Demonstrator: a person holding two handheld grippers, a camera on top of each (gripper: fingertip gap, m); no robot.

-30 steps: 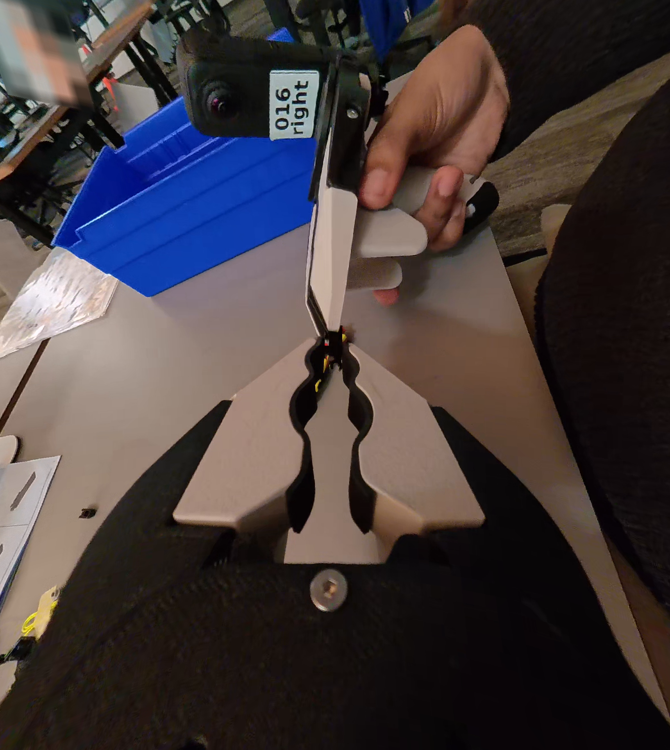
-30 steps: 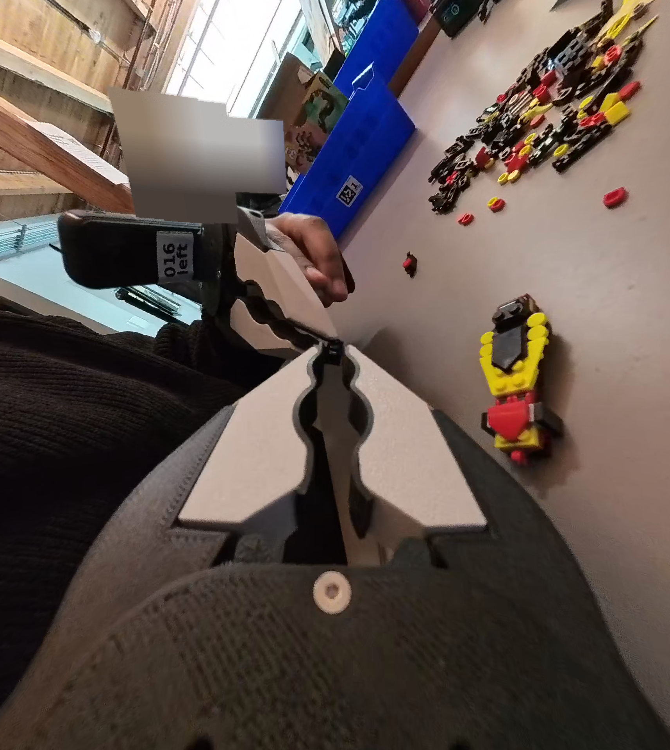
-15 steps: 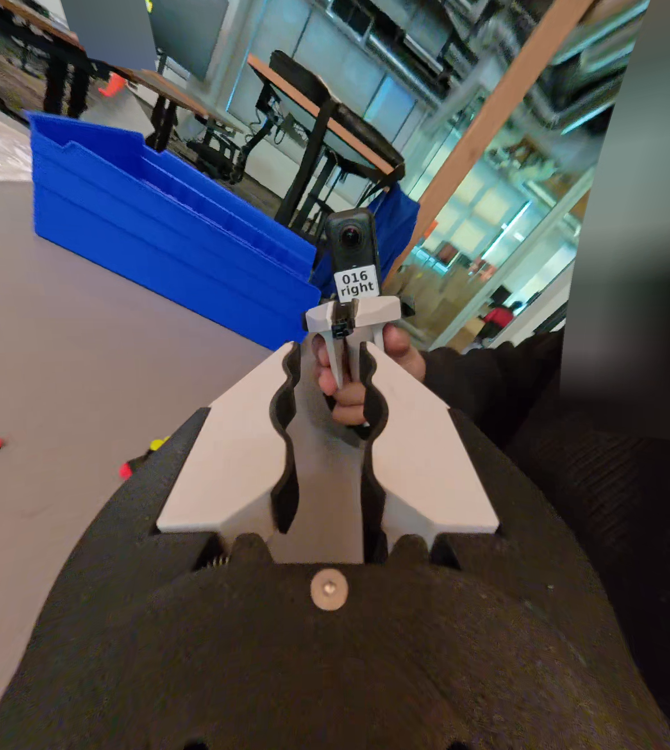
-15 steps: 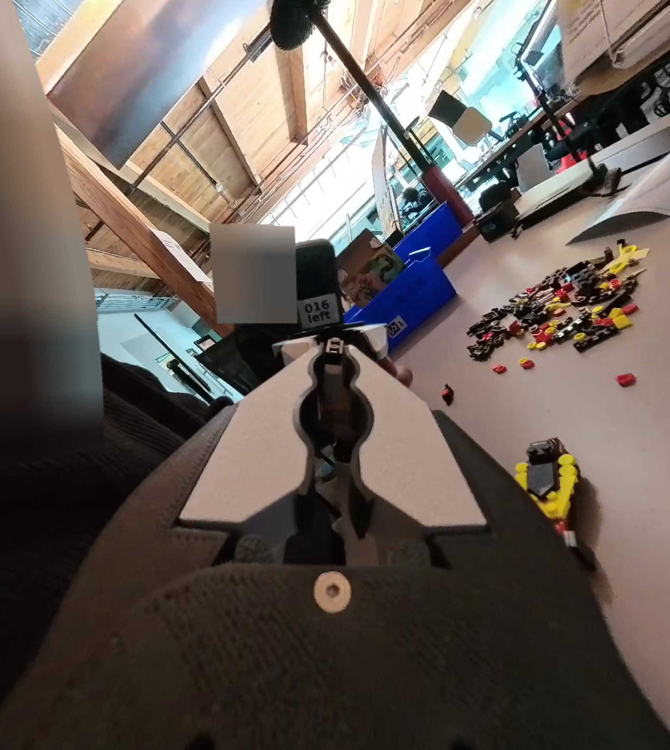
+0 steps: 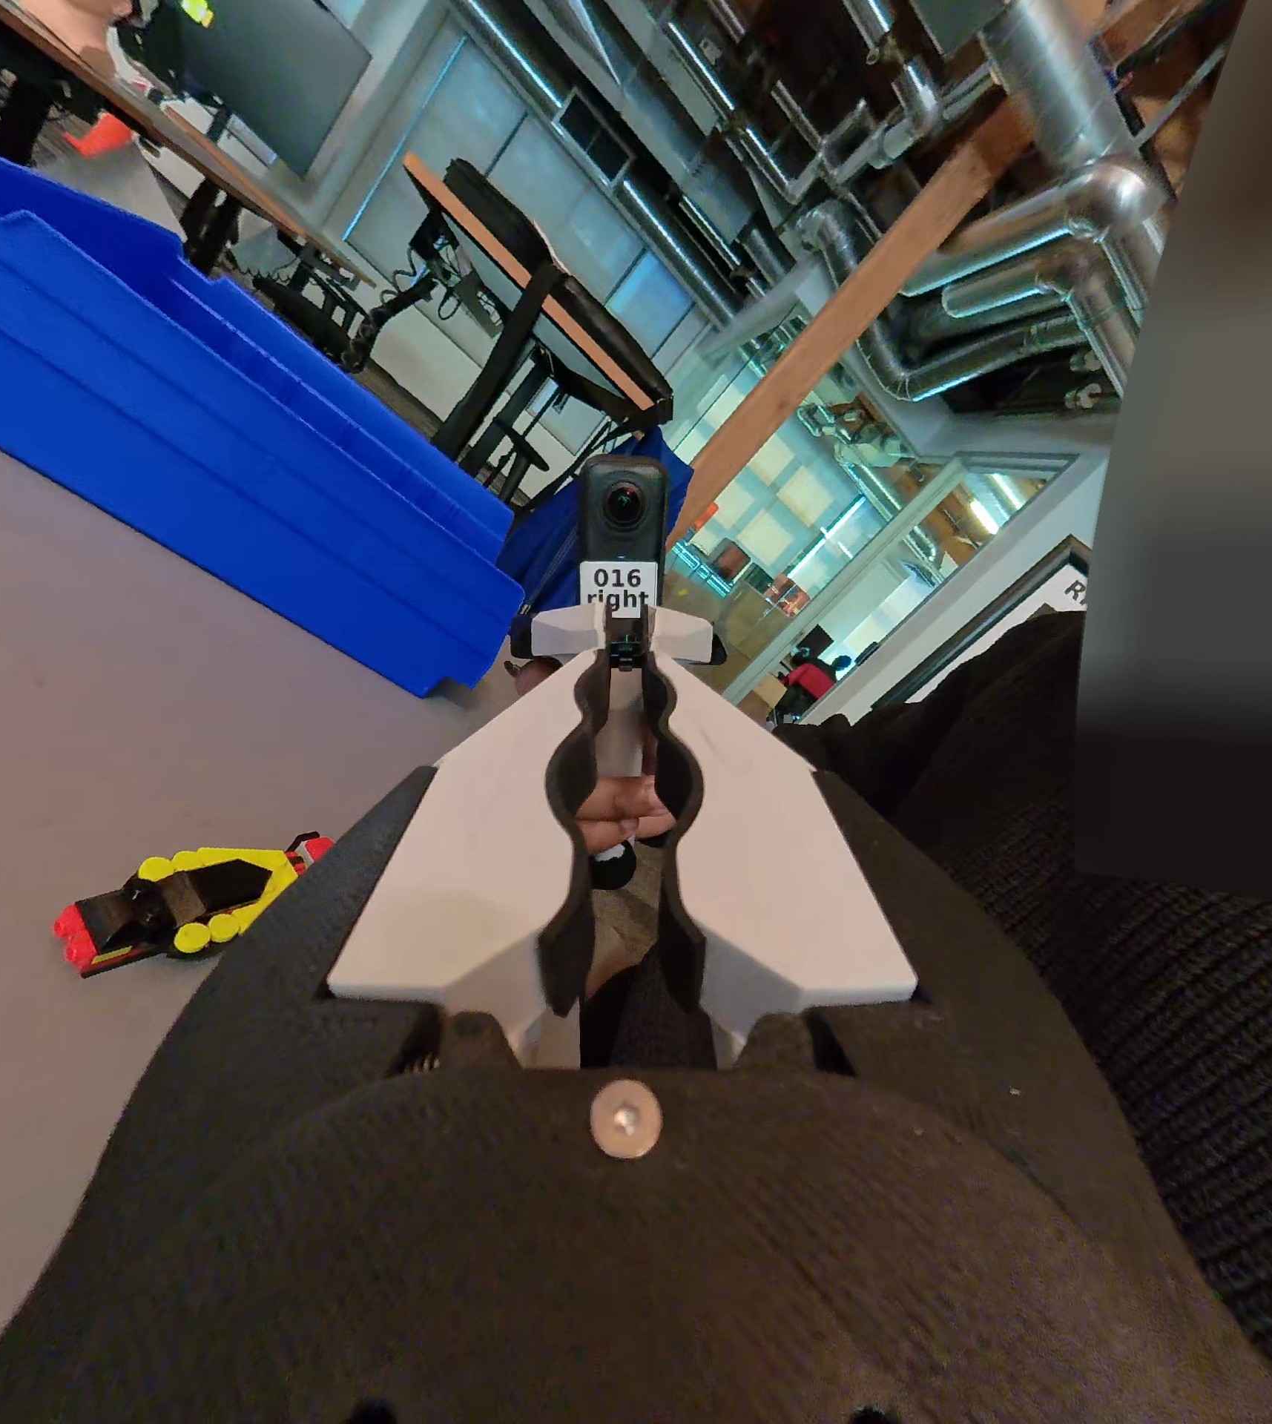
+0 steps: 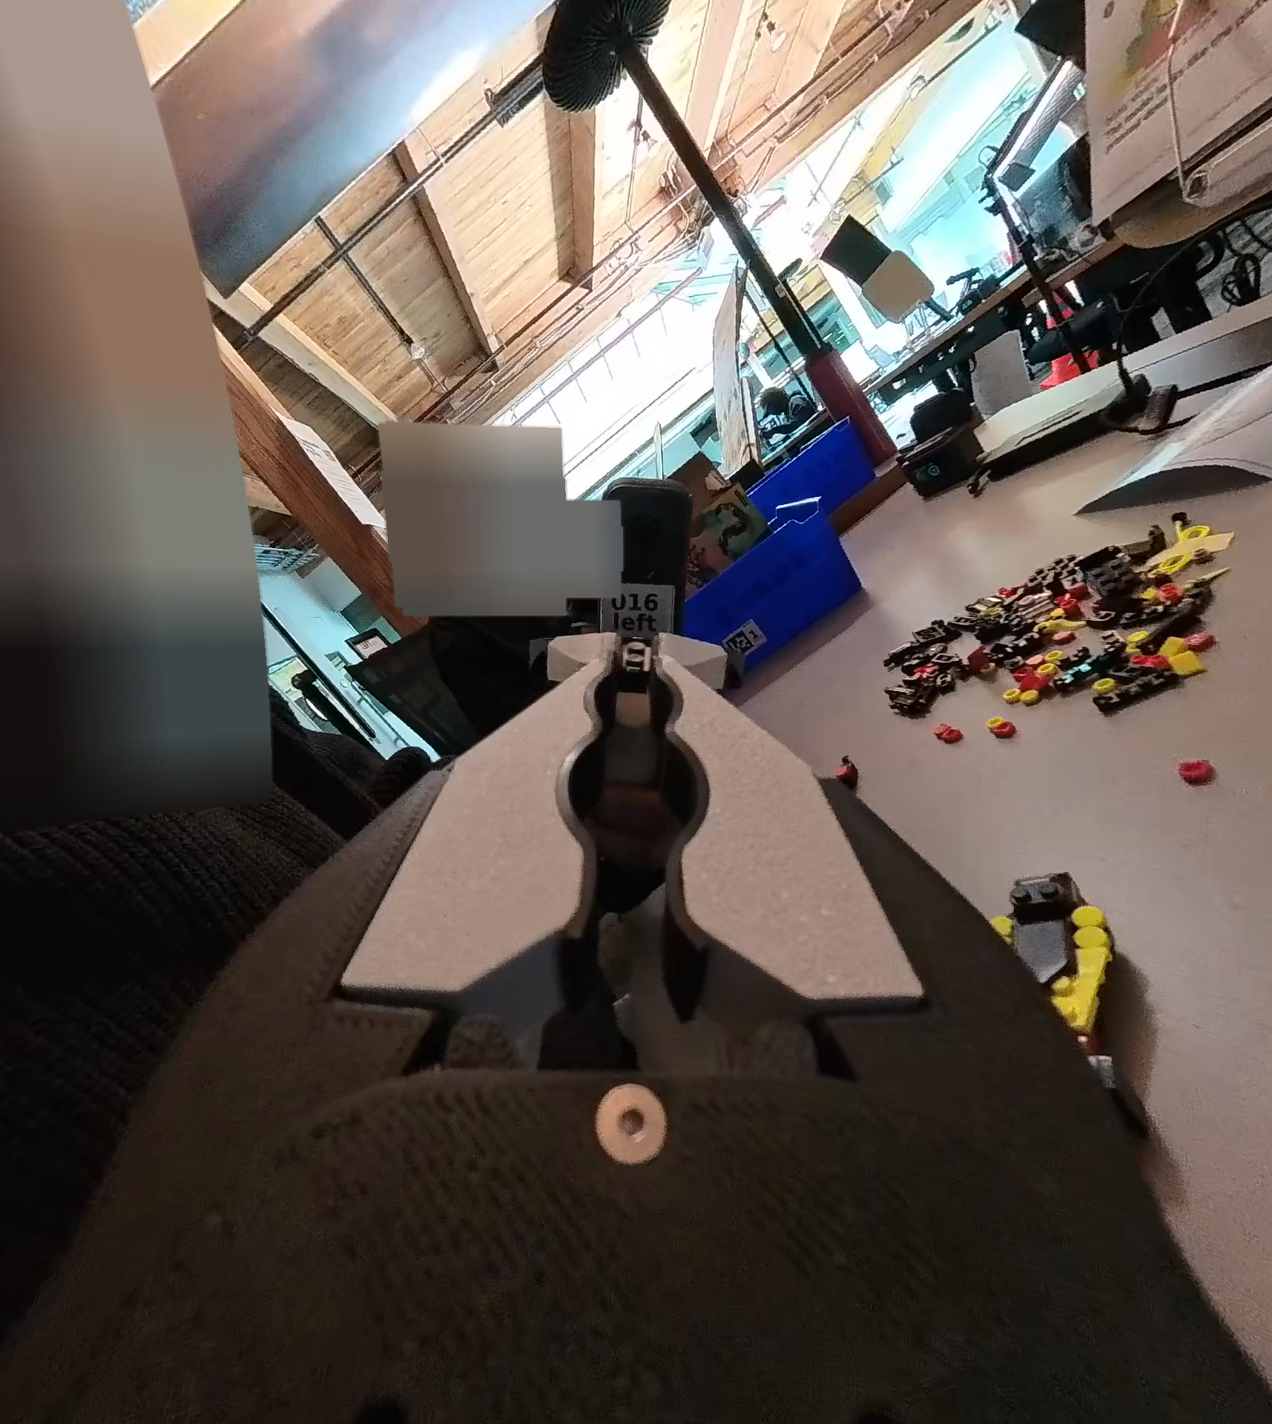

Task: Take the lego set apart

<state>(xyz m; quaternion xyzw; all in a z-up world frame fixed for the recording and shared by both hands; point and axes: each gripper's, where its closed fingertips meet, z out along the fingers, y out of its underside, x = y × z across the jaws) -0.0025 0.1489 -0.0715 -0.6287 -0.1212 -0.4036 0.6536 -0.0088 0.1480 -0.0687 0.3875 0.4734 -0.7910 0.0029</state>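
In the left wrist view the left tool (image 5: 623,655) fills the foreground, its two pale fingers brought together at the tips around a small black lego piece (image 5: 623,646), and directly opposite it the right tool (image 5: 621,628) faces back, tip to tip, nipping the same small piece from the other side. The right wrist view gives the mirror of this: the right tool (image 6: 636,663) is closed to a narrow gap on the tiny piece (image 6: 634,661), with the left tool (image 6: 636,651) meeting it head-on, both held up off the tabletop (image 6: 1233,809). This looks like the pulling-apart step, two joined bits gripped between the tools; whether they have already come apart cannot be told, since the piece is very small. Just below and beside the tools, lying flat on the tabletop (image 5: 116,732), is the remaining yellow, black and red model (image 5: 178,909), seen in the right wrist view (image 6: 1056,955) partly hidden by the tool body; it seems largely intact. Farther off lies a scatter of loose bricks (image 6: 1056,639), with a few red and yellow singles strayed near it. Beyond stand a blue bin (image 5: 155,416) and an open booklet (image 6: 1249,431). The next move probably calls for a firm twist or straight pull apart, then dropping the bits by the scatter and going back for the model.
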